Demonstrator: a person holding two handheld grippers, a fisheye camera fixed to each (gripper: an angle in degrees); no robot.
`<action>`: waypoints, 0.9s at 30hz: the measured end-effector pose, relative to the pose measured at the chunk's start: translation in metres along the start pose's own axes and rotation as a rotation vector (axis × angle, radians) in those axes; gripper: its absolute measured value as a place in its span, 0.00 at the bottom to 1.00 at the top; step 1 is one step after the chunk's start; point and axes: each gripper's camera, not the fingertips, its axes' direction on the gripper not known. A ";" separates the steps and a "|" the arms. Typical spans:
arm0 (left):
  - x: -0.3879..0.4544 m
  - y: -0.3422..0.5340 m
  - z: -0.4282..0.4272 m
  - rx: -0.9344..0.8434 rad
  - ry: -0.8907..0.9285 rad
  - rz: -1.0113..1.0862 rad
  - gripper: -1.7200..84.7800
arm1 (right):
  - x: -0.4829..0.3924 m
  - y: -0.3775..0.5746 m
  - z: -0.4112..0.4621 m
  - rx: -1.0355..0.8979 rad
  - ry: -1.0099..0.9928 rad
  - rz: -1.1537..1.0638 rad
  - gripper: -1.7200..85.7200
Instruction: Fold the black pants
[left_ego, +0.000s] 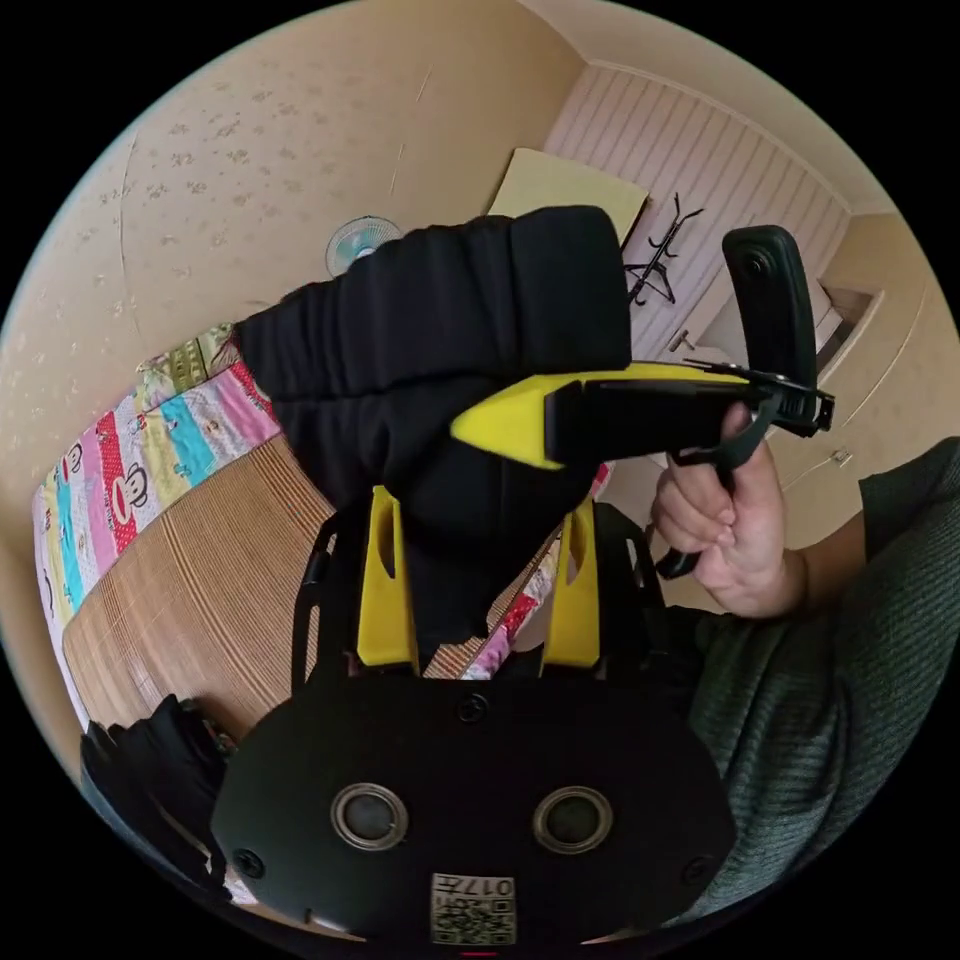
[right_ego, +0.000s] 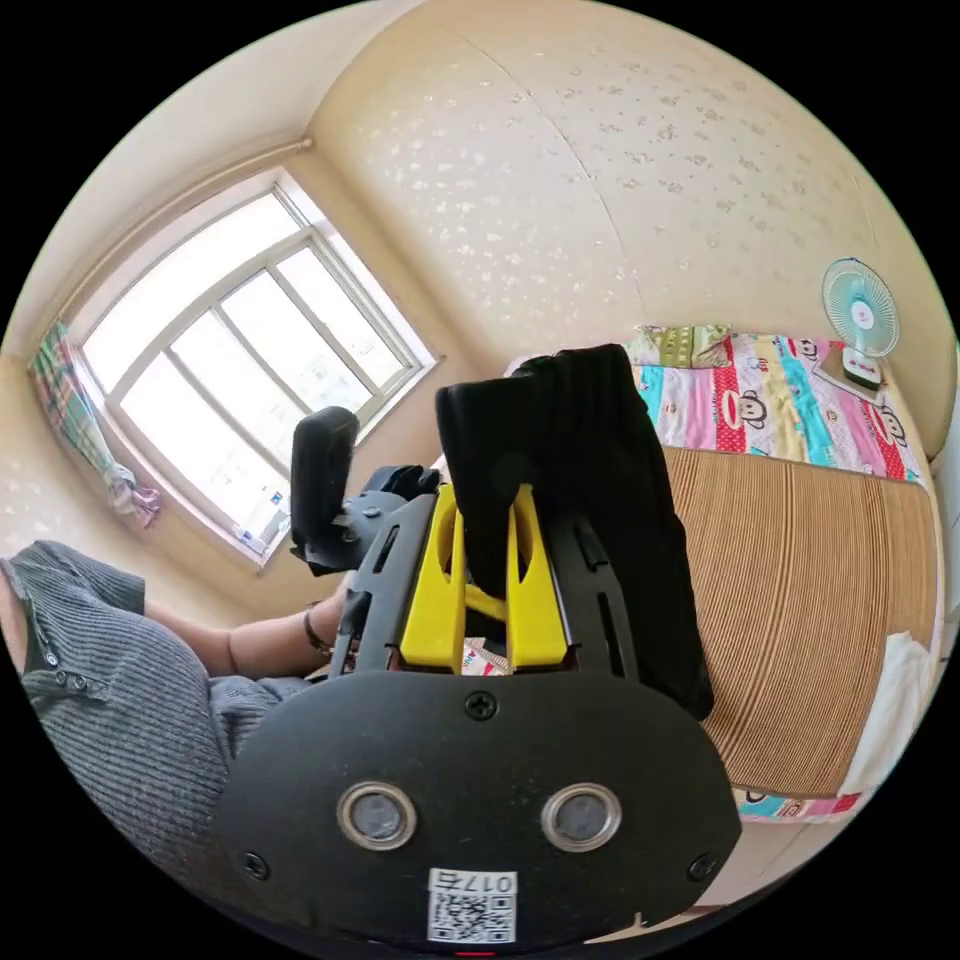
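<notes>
Black pants held up in the air between two grippers, above the bed.

At the centre of the left gripper view the left gripper (left_ego: 480, 590) stands wide, pants (left_ego: 440, 340) hanging between its jaws, grip unclear; the right gripper (left_ego: 500, 425) reaches in from the right. In the right gripper view its jaws (right_ego: 487, 590) are nearly closed on the pants (right_ego: 580, 480). A loosened pinch could drop the bundle onto the mat (right_ego: 800, 600), losing the fold.
</notes>
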 end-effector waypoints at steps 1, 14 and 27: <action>0.001 0.001 -0.001 0.026 -0.018 0.000 0.19 | -0.001 0.006 -0.010 -0.003 0.027 -0.033 0.11; -0.073 0.034 -0.100 0.481 0.889 0.609 0.10 | 0.167 0.085 -0.215 0.195 -0.278 -0.119 0.09; -0.077 -0.009 -0.107 0.485 1.104 0.896 0.11 | 0.219 0.086 -0.178 -0.045 -1.024 -0.379 0.12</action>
